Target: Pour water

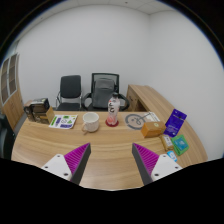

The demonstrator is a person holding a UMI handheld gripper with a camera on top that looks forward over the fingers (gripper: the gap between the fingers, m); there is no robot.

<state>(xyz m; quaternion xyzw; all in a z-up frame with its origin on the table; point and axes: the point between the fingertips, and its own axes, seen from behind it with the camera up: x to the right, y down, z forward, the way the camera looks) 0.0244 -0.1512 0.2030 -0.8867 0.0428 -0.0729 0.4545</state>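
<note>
A clear water bottle [113,110] with a pale label stands upright on the wooden desk [110,145], far beyond my fingers. To its left sits a white mug [91,121]. A red dish [136,122] lies to the bottle's right. My gripper [112,160] hovers over the near part of the desk, open, with bare wood between its purple pads [76,157]. Nothing is held.
A green booklet [64,121] and a dark box [39,106] lie at the left of the desk. A tan box [152,127], a blue carton [177,121] and teal packets [183,142] sit at the right. Two office chairs [70,92] stand behind the desk.
</note>
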